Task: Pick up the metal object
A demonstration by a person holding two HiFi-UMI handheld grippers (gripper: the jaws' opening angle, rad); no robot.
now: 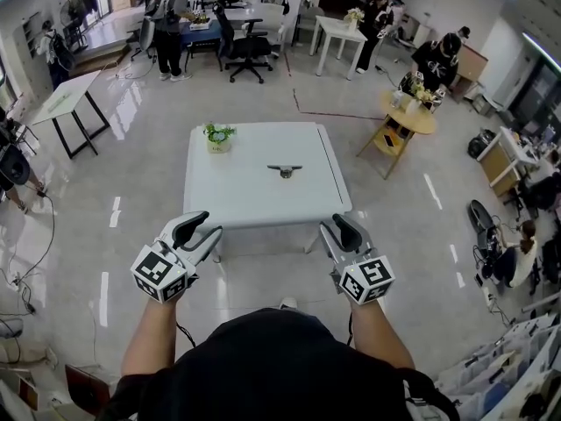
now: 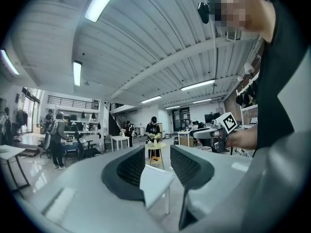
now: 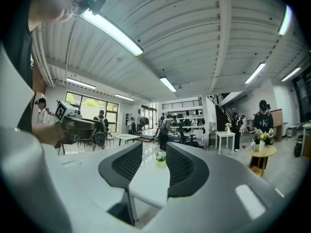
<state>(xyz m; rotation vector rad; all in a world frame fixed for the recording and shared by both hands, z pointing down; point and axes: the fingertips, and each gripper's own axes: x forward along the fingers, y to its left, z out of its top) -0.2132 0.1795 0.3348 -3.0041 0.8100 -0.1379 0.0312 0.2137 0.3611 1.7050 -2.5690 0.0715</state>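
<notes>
One white square table, and on it one small dark metal object and one little green plant in a pale pot. Two grippers are up, one per hand.

The metal object lies flat near the middle of the table, a shade toward its right half. Its long axis runs side to side, parallel to the table's near edge, with a round knob at its centre.

Both grippers hover off the table's near edge. The left gripper is by the near left corner and the right gripper by the near right corner, so the object sits well apart from both, out ahead and between them.

The left gripper's jaws stand apart with nothing in them. The right's are parted too, empty, framing the plant across the table.
</notes>
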